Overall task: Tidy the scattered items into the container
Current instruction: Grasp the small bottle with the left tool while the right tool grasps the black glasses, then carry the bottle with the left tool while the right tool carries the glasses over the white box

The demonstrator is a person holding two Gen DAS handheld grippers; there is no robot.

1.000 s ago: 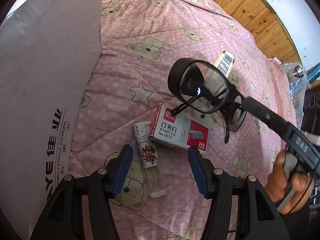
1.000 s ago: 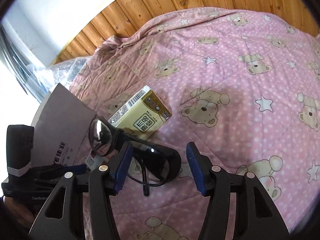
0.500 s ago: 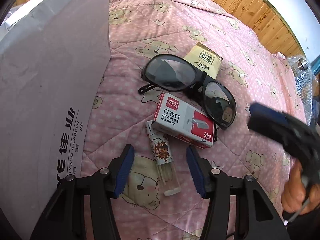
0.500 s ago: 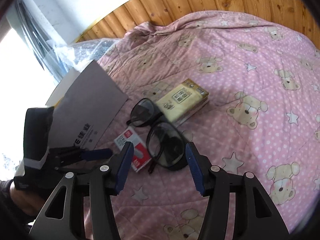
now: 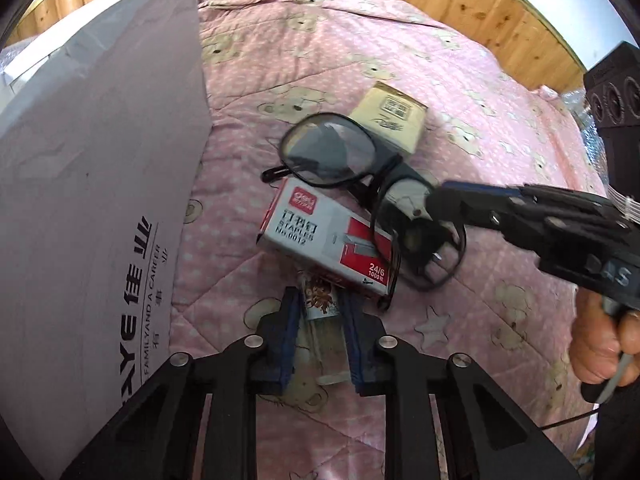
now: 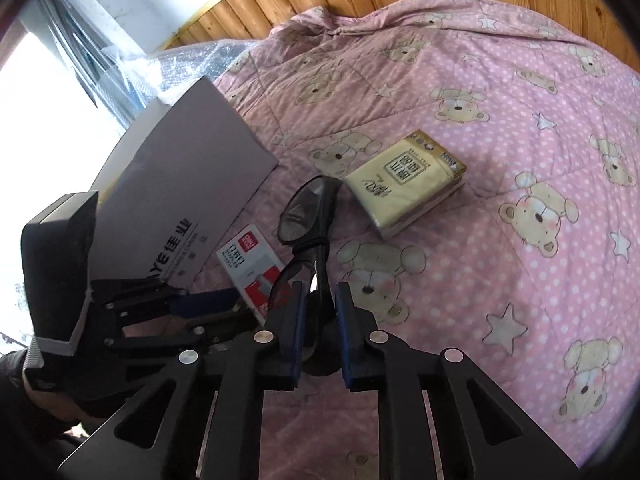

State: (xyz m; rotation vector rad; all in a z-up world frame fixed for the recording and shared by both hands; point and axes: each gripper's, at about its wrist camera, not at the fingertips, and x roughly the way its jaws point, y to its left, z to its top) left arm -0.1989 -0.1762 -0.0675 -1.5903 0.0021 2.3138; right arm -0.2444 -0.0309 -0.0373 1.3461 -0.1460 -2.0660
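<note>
Left gripper [image 5: 320,312] clamps the lighter [image 5: 322,300], right gripper [image 6: 318,312] pinches the glasses [image 6: 306,216] (staple box [image 5: 324,236] touching both).

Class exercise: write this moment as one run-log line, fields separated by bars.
left claw: shut on lighter | right claw: shut on glasses | staples box, tissue pack: on quilt | container: beside them

Pink bear-print quilt [image 6: 500,120], black glasses [image 5: 336,156], yellow tissue pack [image 6: 404,180].
</note>
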